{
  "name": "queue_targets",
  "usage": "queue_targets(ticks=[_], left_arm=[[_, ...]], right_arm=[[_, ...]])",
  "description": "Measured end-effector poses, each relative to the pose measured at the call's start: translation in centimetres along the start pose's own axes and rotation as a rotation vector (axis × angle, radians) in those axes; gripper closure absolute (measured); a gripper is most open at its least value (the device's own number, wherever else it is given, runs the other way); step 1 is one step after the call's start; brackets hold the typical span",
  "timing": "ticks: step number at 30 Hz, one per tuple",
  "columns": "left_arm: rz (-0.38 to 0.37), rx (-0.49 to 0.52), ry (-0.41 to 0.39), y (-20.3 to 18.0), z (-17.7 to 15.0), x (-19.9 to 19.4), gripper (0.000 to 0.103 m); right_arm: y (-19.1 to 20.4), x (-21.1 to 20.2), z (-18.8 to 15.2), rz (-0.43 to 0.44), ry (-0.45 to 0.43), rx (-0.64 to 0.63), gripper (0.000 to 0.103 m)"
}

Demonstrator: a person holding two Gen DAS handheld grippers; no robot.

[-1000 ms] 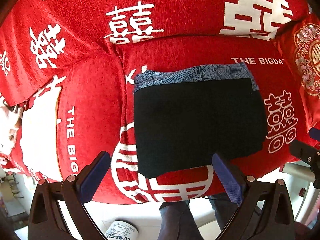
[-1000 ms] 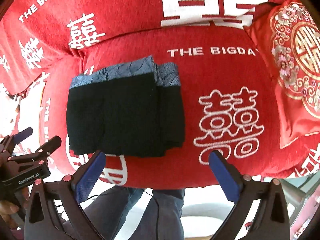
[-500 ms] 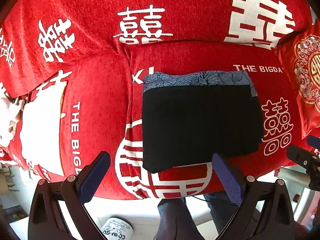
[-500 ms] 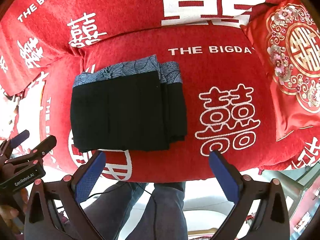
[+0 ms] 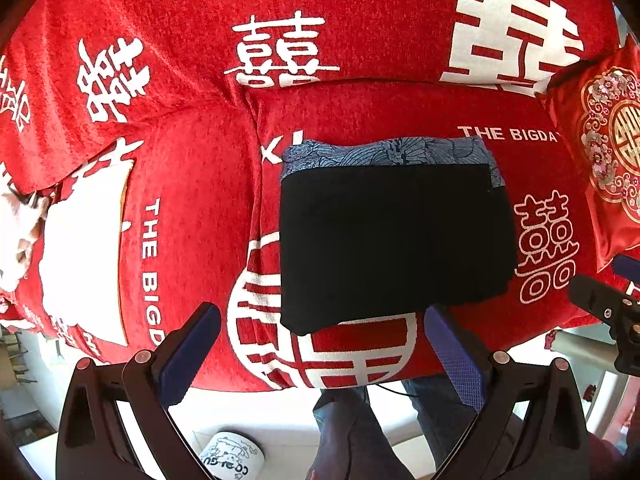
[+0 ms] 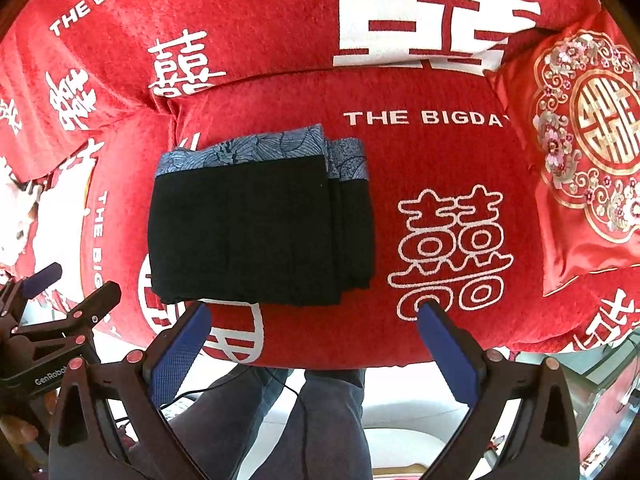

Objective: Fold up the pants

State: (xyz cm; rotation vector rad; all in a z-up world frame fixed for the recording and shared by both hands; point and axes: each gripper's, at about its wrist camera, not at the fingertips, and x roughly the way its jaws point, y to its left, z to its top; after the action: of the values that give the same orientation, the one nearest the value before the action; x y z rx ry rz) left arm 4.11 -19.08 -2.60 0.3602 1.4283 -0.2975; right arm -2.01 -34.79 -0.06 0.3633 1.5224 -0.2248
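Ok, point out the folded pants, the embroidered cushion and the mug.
folded pants [image 6: 248,232], right wrist view, middle of the black top layer.
embroidered cushion [image 6: 600,128], right wrist view, gold round emblem on its face.
mug [image 5: 230,458], left wrist view, printed white side, on the floor below the sofa.

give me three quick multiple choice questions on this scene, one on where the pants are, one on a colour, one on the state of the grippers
1. Where do the pants lie?
A. on the red sofa seat
B. on the floor
C. over the embroidered pillow

2. What colour is the patterned band along the pants' far edge?
A. yellow
B. blue-grey
C. green

3. How are the two grippers?
A. both shut on the pants
B. one open, one shut
C. both open, holding nothing

Answers:
1 A: the folded pants rest flat on the sofa seat, apart from the pillow.
2 B: the band is blue-grey with a line pattern.
3 C: the left hand-held gripper and right hand-held gripper show fingers spread wide with nothing between them.
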Motion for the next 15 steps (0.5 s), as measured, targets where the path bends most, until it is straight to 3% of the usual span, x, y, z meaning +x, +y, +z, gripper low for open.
queue_targets(ticks=[15], left_arm=[[0.005, 0.014, -0.011, -0.30, -0.52, -0.64, 0.001]], right_arm=[[0.54, -0.36, -0.64, -0.021, -0.020, -0.030, 0.000]])
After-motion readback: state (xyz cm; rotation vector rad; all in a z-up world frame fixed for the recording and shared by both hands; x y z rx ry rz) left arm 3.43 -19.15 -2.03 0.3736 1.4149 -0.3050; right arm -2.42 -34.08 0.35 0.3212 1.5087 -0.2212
